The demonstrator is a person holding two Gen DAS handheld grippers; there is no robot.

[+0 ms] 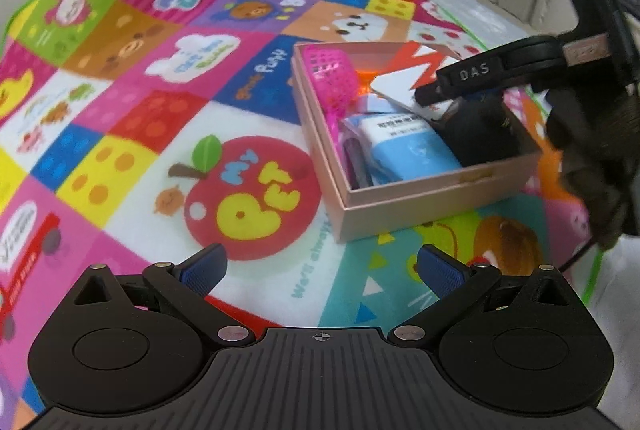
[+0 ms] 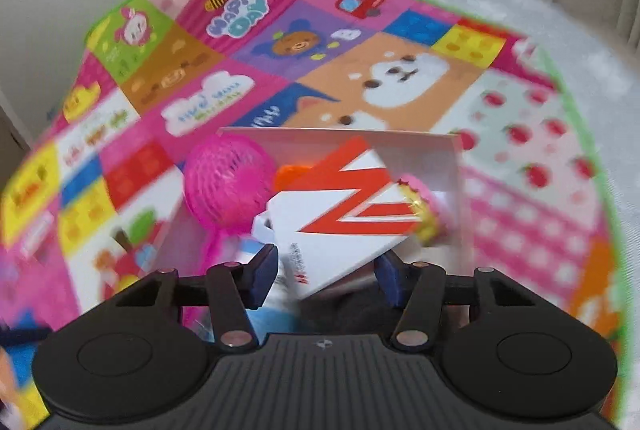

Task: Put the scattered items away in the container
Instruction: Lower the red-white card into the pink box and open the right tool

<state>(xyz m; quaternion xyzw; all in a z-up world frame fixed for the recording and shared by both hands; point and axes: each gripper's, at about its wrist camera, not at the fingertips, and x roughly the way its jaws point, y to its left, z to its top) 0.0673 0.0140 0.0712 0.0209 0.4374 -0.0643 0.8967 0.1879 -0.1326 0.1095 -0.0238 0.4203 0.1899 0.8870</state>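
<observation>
We kept right hand-held gripper (image 2: 326, 280) closing around white-and-red card (image 2: 344, 218) over pink box (image 1: 432, 200), contact unclear; left hand-held gripper (image 1: 322, 272) released. Advised square grip.

One pink box (image 1: 436, 204) just ahead of the right gripper (image 2: 326, 280), and in it: one white-and-red card (image 2: 340, 214), one pink mesh ball (image 2: 224, 182), one blue packet (image 1: 412, 150), one yellow-pink sweet (image 2: 424, 214).

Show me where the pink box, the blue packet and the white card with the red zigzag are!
pink box (image 1: 420, 204), left wrist view, near side wall.
blue packet (image 1: 416, 150), left wrist view, top face.
white card with the red zigzag (image 2: 340, 206), right wrist view, printed face.
</observation>
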